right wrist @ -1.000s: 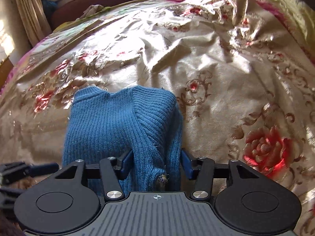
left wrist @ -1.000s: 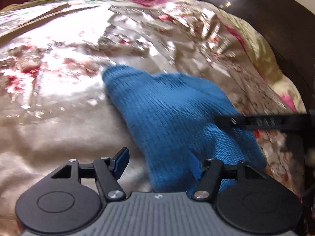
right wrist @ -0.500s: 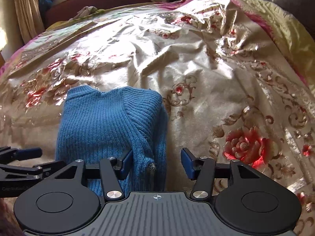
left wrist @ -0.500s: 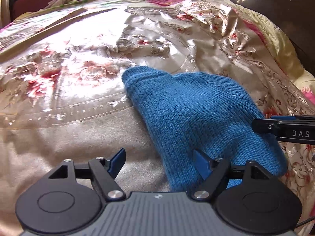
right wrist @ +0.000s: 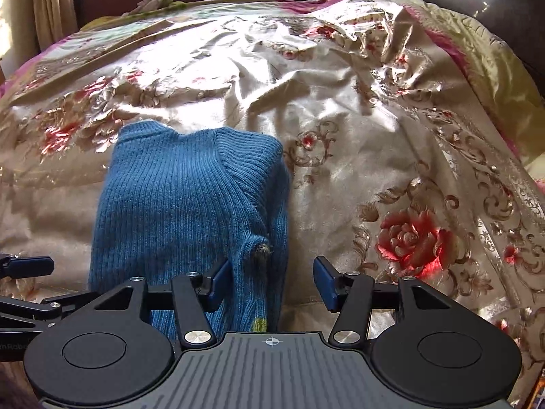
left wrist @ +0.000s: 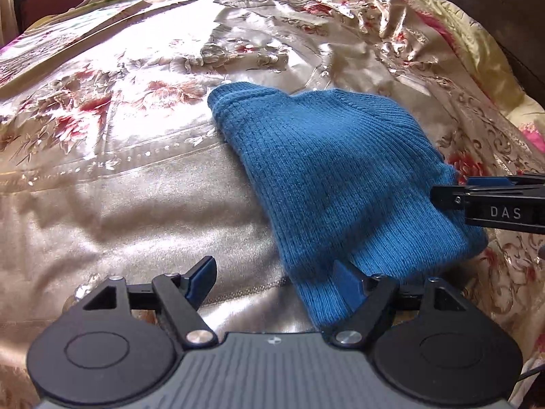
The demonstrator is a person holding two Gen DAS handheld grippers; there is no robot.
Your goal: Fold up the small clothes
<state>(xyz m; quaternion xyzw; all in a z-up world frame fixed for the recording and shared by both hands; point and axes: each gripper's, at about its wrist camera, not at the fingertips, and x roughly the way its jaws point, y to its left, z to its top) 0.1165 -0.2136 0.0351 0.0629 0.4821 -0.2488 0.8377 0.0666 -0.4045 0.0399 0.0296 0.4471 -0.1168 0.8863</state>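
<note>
A folded blue ribbed-knit sweater [right wrist: 190,211] lies as a soft rounded rectangle on a shiny, wrinkled floral satin bedspread [right wrist: 391,143]. The left gripper [left wrist: 276,277] and right gripper [right wrist: 272,281] both hover at its near edge, jaws apart, gripping nothing. Wide bare bedspread stretches beyond and beside it.

Bed under a shiny floral bedspread [right wrist: 391,143] — wrinkled; folded blue knit sweater [right wrist: 184,204] flat on it
</note>
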